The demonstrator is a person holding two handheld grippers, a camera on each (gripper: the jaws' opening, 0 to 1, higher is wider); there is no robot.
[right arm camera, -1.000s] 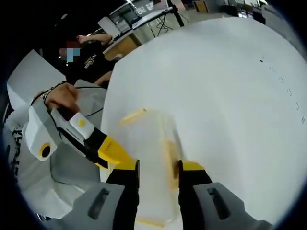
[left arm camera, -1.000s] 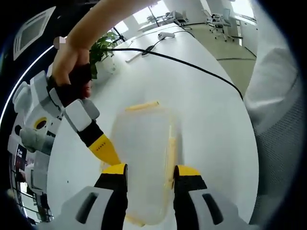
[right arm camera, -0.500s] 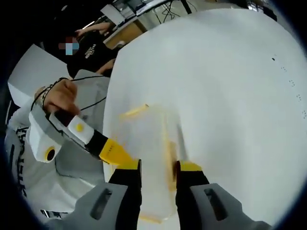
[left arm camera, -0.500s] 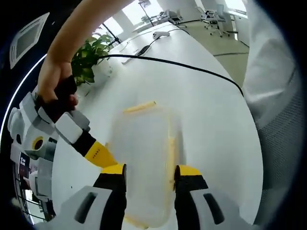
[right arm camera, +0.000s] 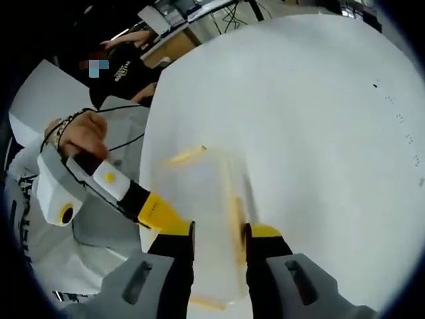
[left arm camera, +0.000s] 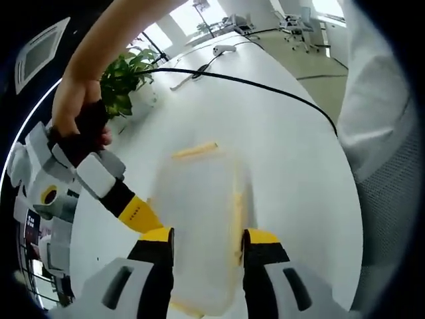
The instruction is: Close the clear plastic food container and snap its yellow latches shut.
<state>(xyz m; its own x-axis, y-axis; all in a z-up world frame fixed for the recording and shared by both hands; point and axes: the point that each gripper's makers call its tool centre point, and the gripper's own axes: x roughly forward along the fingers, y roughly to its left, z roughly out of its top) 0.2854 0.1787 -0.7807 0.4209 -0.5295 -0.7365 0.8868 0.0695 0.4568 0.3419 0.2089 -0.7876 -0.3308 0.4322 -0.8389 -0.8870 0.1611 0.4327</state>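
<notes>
A bright office with large windows lies behind a long white desk (left arm camera: 285,153), on which a black cable (left arm camera: 265,90) runs across the far part, past a green potted plant (left arm camera: 123,83) near its edge. In the right gripper view the same white desk (right arm camera: 319,119) spreads away, with a seated person in a dark shirt (right arm camera: 126,70) at another bench beyond it. The clear plastic food container (left arm camera: 199,226) lies on the desk with its lid down, blurred and hard to read in detail; a yellow latch (left arm camera: 194,149) runs along its far end and another yellow latch (left arm camera: 237,216) along its long side. In the left gripper view the left hand-held gripper (left arm camera: 207,242) has its black-and-yellow jaws set on either side of the container's width, close against its walls, so it appears to grip the container. The right hand-held gripper (left arm camera: 143,212) comes in from the left of that view, held in a bare hand (left arm camera: 76,109), its yellow tip just beside the container's near corner. In the right gripper view the clear plastic food container (right arm camera: 202,219) again sits between that view's own jaws, and the right hand-held gripper (right arm camera: 218,236) straddles it in the same narrow way, jaws close to the walls. The left hand-held gripper (right arm camera: 159,214) enters from the left, gripped by a hand (right arm camera: 80,136), its yellow tip at the container's edge.
</notes>
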